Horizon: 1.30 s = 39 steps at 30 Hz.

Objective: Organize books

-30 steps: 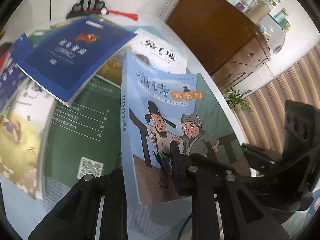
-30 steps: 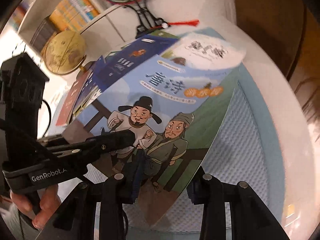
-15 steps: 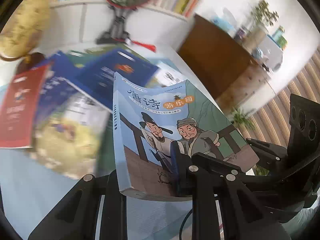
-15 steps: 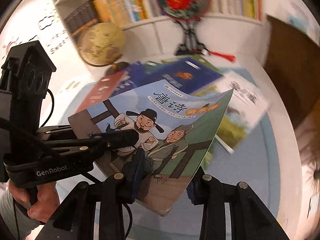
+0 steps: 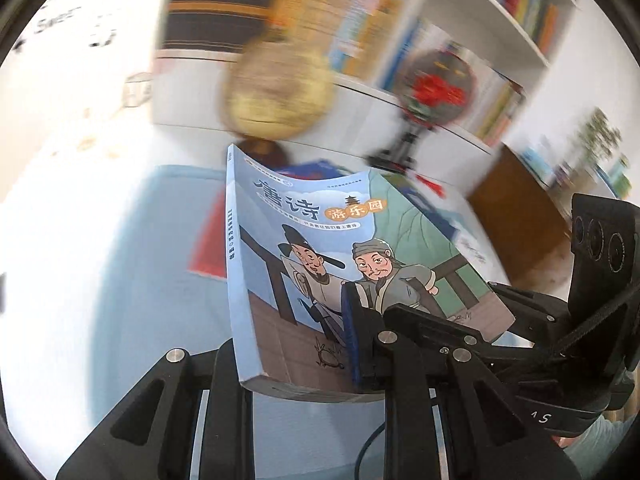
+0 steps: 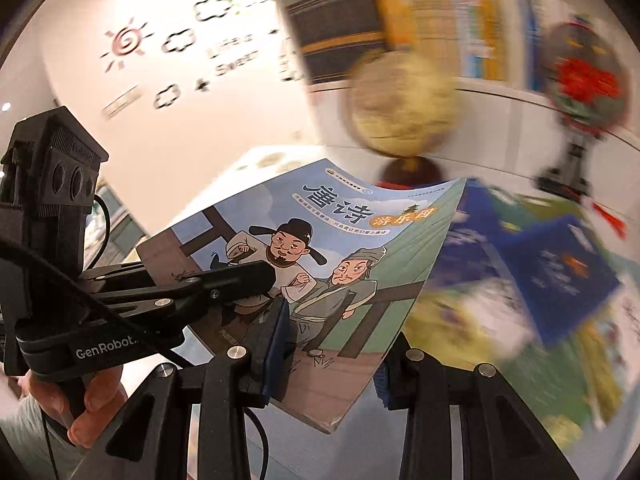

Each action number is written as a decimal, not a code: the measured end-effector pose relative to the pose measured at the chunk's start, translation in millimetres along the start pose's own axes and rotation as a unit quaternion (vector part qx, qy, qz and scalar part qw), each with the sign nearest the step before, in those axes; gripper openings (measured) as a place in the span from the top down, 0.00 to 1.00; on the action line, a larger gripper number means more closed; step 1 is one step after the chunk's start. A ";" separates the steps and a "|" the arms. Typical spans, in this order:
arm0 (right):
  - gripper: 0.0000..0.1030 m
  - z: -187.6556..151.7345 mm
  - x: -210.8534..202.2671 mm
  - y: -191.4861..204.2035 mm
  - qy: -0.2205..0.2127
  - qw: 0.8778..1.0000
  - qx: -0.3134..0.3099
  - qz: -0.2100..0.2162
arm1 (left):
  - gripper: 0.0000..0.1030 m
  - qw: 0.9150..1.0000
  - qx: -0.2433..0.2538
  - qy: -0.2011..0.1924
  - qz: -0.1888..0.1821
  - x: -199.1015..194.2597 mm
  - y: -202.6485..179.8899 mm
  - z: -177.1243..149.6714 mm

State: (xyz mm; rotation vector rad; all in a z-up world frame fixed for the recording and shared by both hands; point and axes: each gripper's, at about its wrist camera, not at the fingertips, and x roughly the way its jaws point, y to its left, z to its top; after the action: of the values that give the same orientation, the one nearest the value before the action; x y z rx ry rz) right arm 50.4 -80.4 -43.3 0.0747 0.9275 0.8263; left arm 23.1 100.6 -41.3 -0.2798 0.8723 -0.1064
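Bookshelf (image 5: 472, 40): stocked behind the globe (image 6: 404, 108).
Poetry book (image 5: 320, 264): aloft — left gripper (image 5: 296, 356) and right gripper (image 6: 332, 352) both clamped it.
Remaining: loose books (image 6: 552, 268) lay on the table — unsorted.

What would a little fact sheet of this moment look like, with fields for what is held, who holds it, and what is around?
Held item: illustrated book with two cartoon men on a blue cover
Held by: left gripper and right gripper, both clamped on its lower edge
Book position: lifted clear of the table
Left on table: other books, scattered
Background: globe, round fan on a stand, bookshelf
Image quality: background blurred
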 end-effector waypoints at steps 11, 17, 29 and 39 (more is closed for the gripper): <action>0.65 24.7 169.3 99.5 0.071 0.996 0.007 0.050 | 0.81 0.995 -0.073 0.046 0.040 24.0 177.0 -7.0; 0.62 17.0 235.3 123.7 0.109 0.992 0.032 0.061 | 0.72 0.989 -0.123 0.075 0.040 40.7 244.9 -17.9; 0.61 8.2 296.9 130.5 0.171 0.982 0.056 0.060 | 0.51 0.977 -0.162 0.119 0.074 47.5 288.8 -48.6; 0.54 -5.1 269.4 122.9 0.188 0.979 0.059 0.050 | 0.49 0.970 -0.072 0.112 0.205 12.2 251.7 -44.2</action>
State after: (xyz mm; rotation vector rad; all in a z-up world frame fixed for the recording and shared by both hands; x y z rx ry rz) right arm 60.0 181.6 -181.1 0.0691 1.3393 0.8943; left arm -8.5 330.5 -149.1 -0.2196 1.1493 0.3171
